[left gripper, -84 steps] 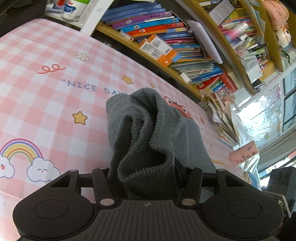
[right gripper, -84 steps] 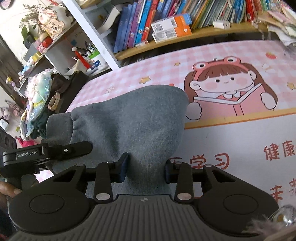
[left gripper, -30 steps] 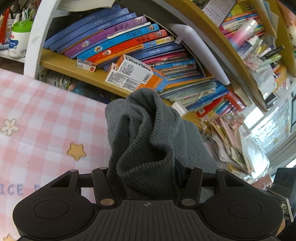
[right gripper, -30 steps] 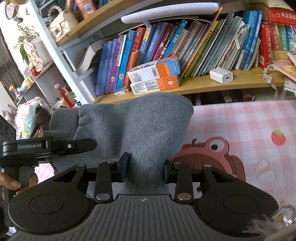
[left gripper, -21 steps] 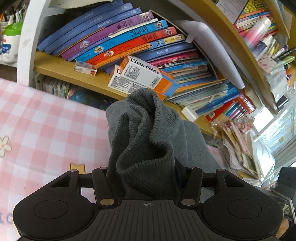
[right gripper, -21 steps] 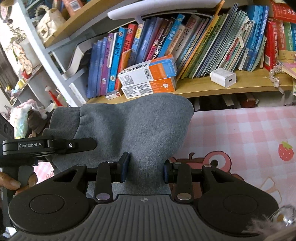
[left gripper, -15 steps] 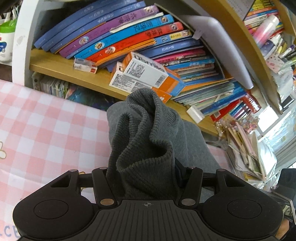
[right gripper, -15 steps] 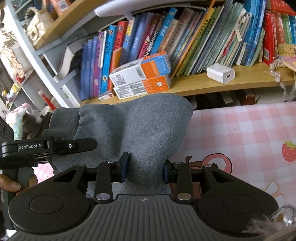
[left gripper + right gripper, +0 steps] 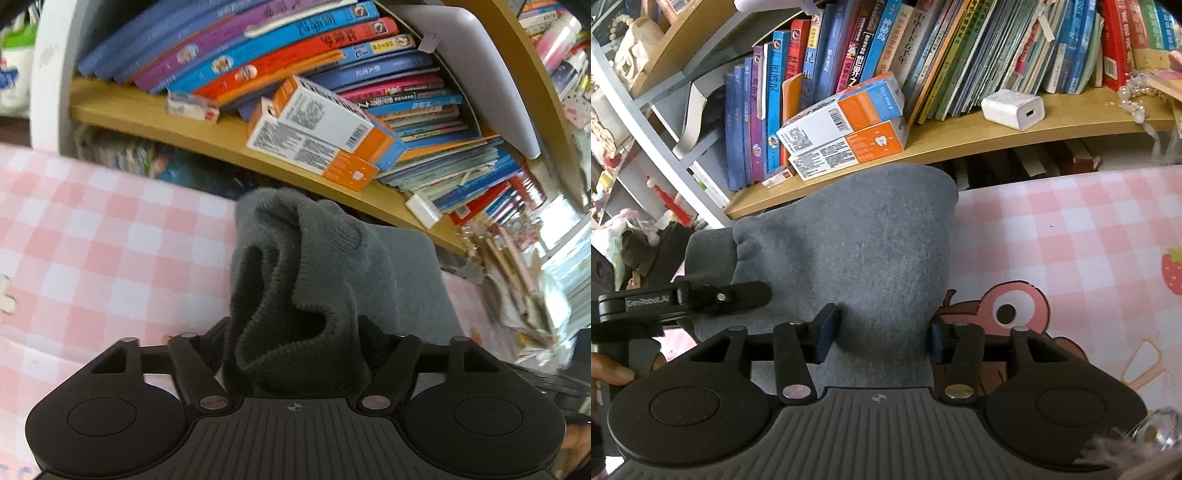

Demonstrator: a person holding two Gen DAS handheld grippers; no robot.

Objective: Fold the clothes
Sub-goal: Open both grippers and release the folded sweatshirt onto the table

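Grey sweater (image 9: 857, 258) lies bunched at the far edge of the pink checked tabletop (image 9: 1071, 240), below a bookshelf (image 9: 960, 136) holding books and two orange boxes (image 9: 846, 129). Left gripper (image 9: 295, 328) and right gripper (image 9: 882, 332) have just been spreading, cloth between their jaws, grip loosened.

bookshelf (image 9: 960, 136) ahead, pink mat (image 9: 1071, 236) open

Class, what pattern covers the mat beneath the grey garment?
Pink and white checks on the mat, with cartoon prints; clearest in the right wrist view.

Both jaws wider now — grey garment (image 9: 857, 243) between, looser.
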